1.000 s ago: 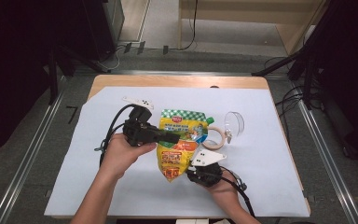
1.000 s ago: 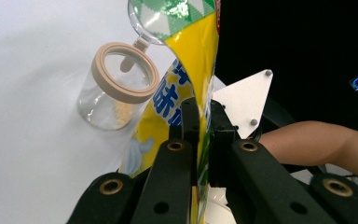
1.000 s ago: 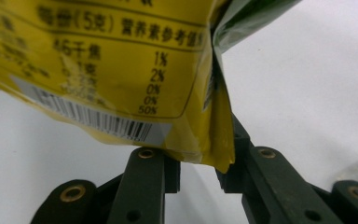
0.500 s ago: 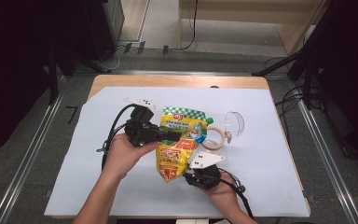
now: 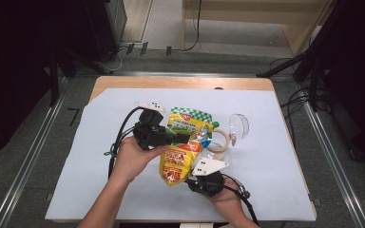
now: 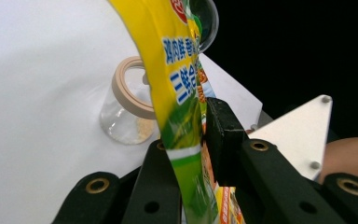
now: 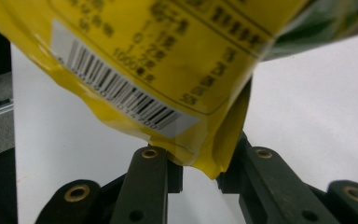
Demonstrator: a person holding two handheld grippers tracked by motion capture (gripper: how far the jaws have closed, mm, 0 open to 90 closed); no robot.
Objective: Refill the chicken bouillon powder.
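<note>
On the desk [image 5: 285,190], under a white sheet [image 5: 100,156], the work sits near the middle. The pouch [image 5: 185,142], yellow with a green checked top, is held between the two grippers, its long axis running from the far end, where the green top points away from the person, down to the barcode corner nearest the person. It leans over toward the jar in the left gripper view.

The left gripper [image 5: 183,138] reaches in from the pouch's left side and crosses its upper half; in its own view the fingers [image 6: 223,135] stand to either side of the pouch's green edge, and they have just been opening a little, with the pouch between them. One finger lies against the film; whether both press I cannot tell. The right gripper [image 5: 197,176] is at the pouch's near end, and its fingers [image 7: 151,175] are clamped on the bottom corner by the barcode, having just closed slightly.

Just beside the pouch on its right stands an open glass jar [image 5: 217,142] with a tan rim and a little pale powder at the bottom [image 6: 126,133]. The jar's clear lid [image 5: 239,124] hangs beyond it. The pouch partly covers the jar from the left.
</note>
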